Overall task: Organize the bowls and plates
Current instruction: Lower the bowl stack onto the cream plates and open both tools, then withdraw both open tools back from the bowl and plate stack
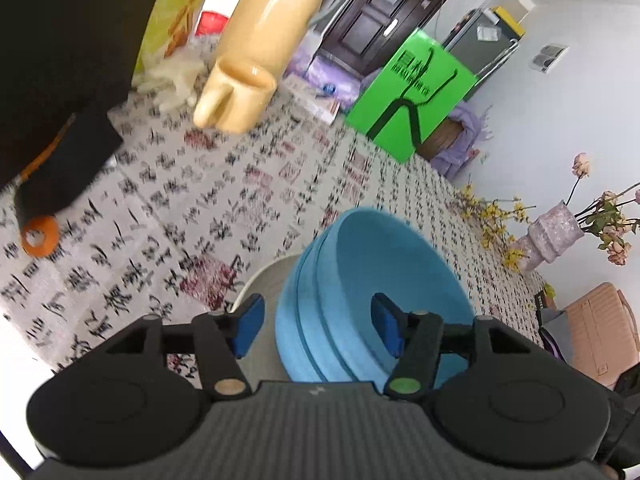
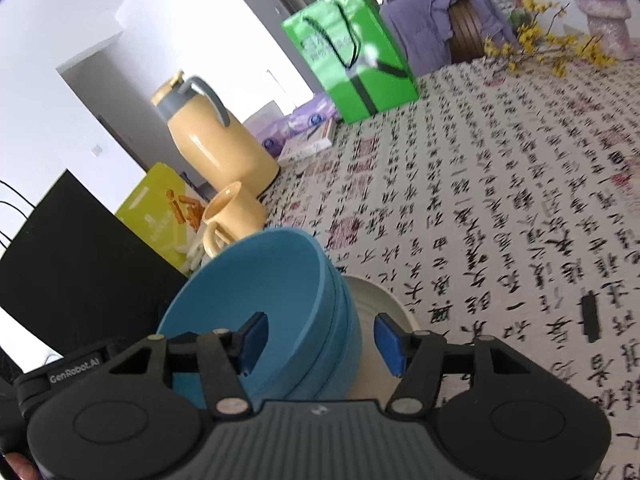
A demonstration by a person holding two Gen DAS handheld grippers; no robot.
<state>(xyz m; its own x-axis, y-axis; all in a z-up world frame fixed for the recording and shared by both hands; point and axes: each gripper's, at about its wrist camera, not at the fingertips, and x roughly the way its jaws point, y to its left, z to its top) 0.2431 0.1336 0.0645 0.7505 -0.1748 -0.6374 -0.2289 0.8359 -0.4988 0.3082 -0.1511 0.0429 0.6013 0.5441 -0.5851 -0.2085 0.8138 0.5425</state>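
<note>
On the table, covered by a cloth printed with black calligraphy and red seals, a stack of blue bowls rests on a white plate. The stack sits tilted in both views.

Left wrist view, left to right: a black box fills the upper left corner, with an orange ring at its lower end. A yellow-green carton stands behind it. A yellow mug sits just in front of a yellow thermos jug. A green bag stands at the far table edge. A pink vase with flowers stands near the right edge. Open cloth lies between the mug and the bowls.

The left gripper is spread, its blue pads apart. One pad is outside the bowl wall and one inside; neither presses on it.

Right wrist view, left to right: black box, carton, mug, jug and bag again, then a wide stretch of bare cloth to the right. Only this view shows a small black bar lying on that cloth, and the jug's grey handle. Only the left view shows the orange ring and a pink case beyond the table edge.

The right gripper is likewise spread, straddling the bowl wall without clamping it.

Readable text: "GenRobot.AI" on the right gripper body. The bag's print and the cloth characters are too blurred to read.
</note>
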